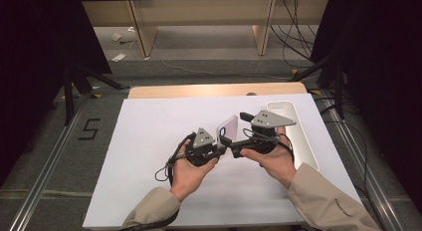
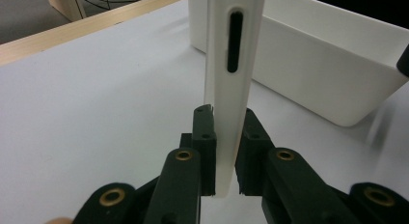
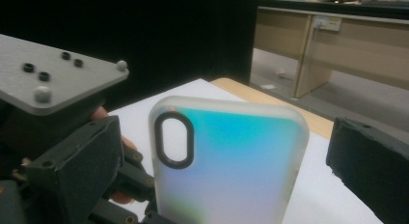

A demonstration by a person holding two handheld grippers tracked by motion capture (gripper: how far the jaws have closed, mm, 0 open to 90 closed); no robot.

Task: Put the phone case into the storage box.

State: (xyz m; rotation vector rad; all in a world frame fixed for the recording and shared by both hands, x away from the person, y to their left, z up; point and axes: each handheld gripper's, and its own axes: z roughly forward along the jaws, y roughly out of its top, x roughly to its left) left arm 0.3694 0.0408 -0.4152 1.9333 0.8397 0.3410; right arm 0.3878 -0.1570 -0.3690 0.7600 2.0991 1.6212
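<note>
A translucent phone case (image 1: 230,125) with a blue-green sheen and a black-ringed camera cutout stands upright above the white table sheet (image 1: 144,156). My left gripper (image 1: 222,141) is shut on its lower edge; in the left gripper view the case (image 2: 231,89) is edge-on, with both pads pressing its sides at my left gripper (image 2: 225,151). My right gripper (image 1: 239,134) comes in from the right, open wide. In the right gripper view the case's back (image 3: 231,161) faces the camera, with the black jaws well apart on either side and not touching it.
A long white tray (image 1: 298,136) lies along the right edge of the sheet, close behind the case in the left gripper view (image 2: 328,74). The wooden table edge (image 1: 214,90) runs along the far side. Dark stands and cables ring the table.
</note>
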